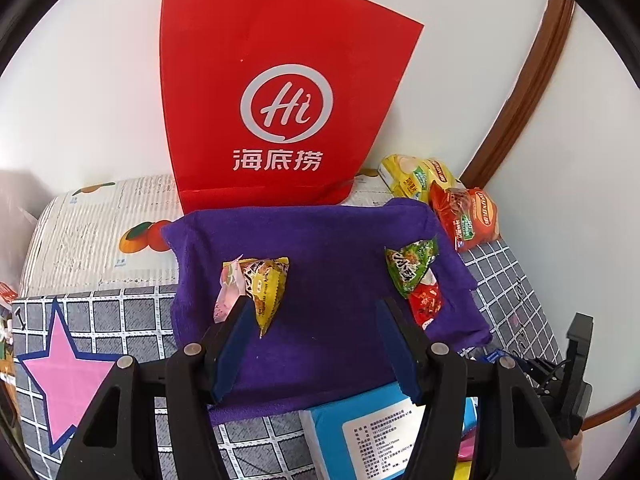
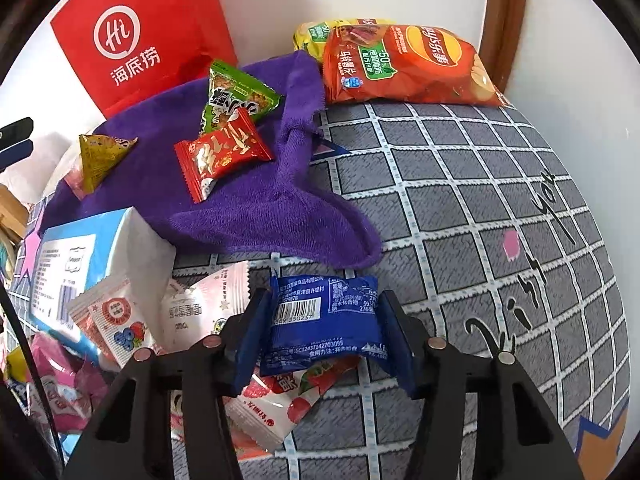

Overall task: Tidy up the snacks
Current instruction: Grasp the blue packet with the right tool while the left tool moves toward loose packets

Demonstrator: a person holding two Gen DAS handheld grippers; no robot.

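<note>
Right claw (image 2: 320,312) grips one blue packet (image 2: 324,320) — four snacks on purple towel (image 2: 256,200)

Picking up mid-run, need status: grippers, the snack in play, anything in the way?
Right gripper shut on blue packet. Left gripper open, empty, over purple towel. Loose white packets crowd the blue packet's left; nothing blocking.

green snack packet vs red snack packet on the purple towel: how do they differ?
Colour: the green packet is green with dark lettering; the red packet is red with pale lettering.
Shape: the green packet looks puffed and roughly triangular; the red packet is a flatter pillow pack with crimped ends.
Place: the green packet lies nearer the red paper bag; the red packet overlaps its near edge.
Both lie untouched on the purple towel, ungripped.
</note>
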